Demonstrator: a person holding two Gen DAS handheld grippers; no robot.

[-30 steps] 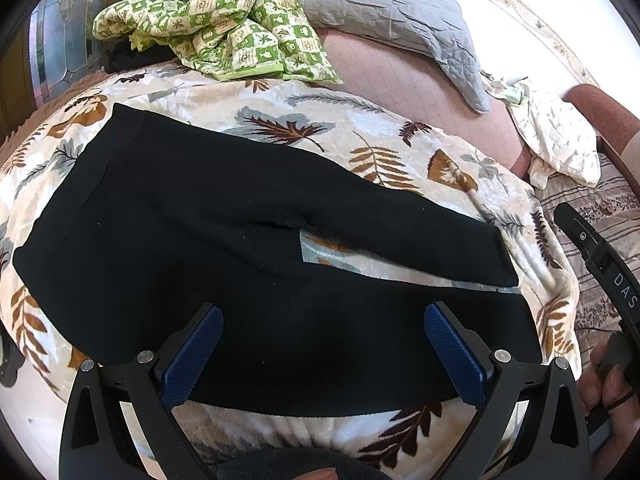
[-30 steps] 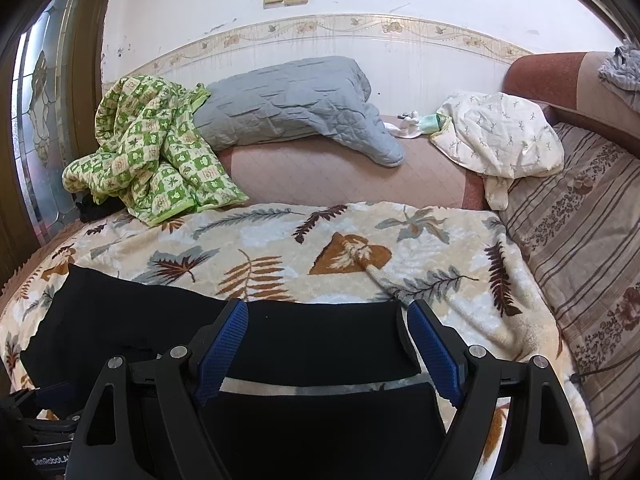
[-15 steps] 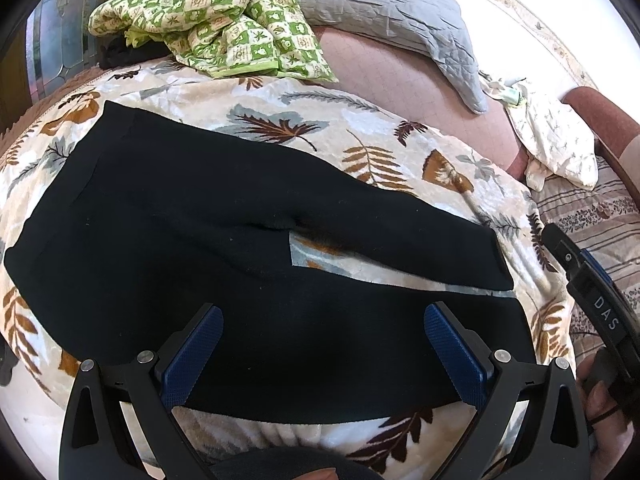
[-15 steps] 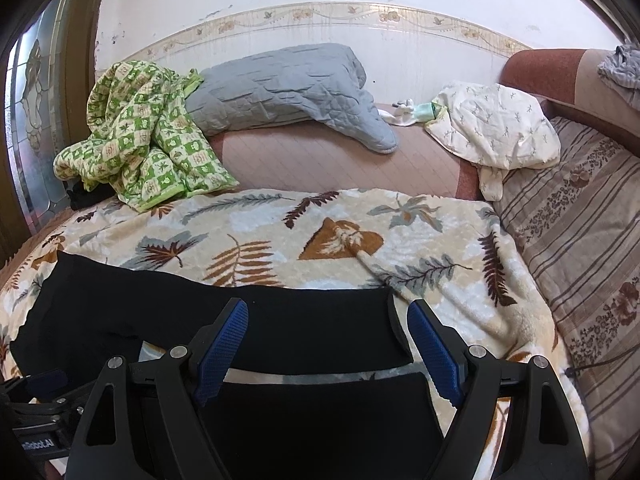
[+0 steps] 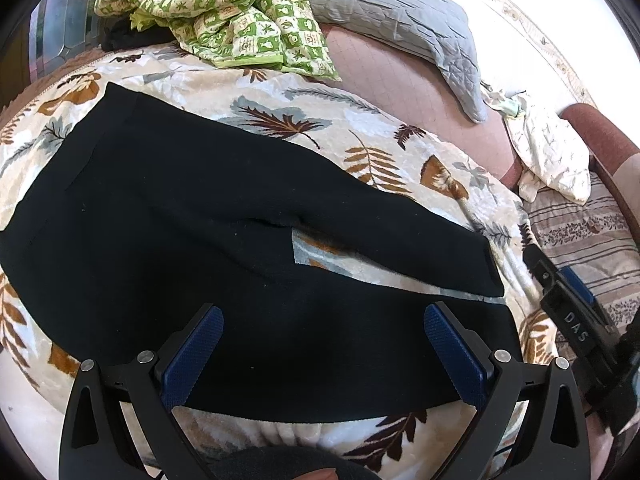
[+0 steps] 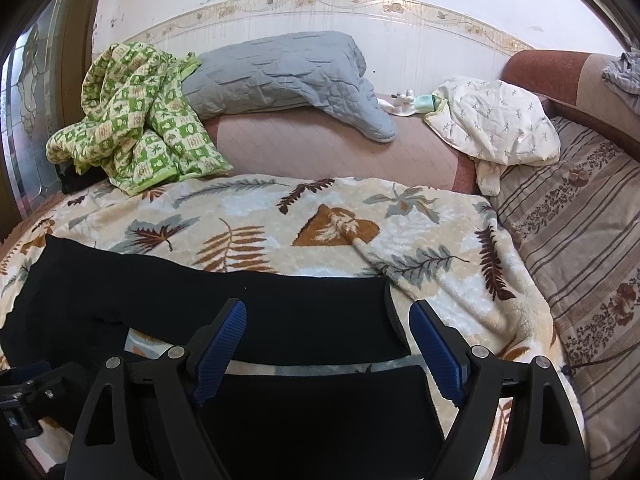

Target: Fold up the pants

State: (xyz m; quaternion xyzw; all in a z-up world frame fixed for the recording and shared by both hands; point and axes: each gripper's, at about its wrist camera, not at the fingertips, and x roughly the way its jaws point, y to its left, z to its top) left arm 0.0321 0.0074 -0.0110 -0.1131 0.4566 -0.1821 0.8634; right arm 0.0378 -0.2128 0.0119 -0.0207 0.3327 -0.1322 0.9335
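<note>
We see one pair of black pants [image 5: 208,240] spread flat on the leaf-print blanket [image 5: 360,152] that covers the bed, its two legs parted by a narrow wedge of blanket. Our left gripper [image 5: 320,344] hangs over the nearer leg with its jaws wide apart and nothing between its two blue pads [image 5: 192,356]. Our right gripper [image 6: 324,336] hovers over the leg ends, jaws equally wide and empty. Behind the blanket lie one green checked quilt [image 6: 136,120], one grey quilted pillow [image 6: 280,76] and one white patterned pillow [image 6: 496,120]. A striped cover [image 6: 580,232] lies at the right.
</note>
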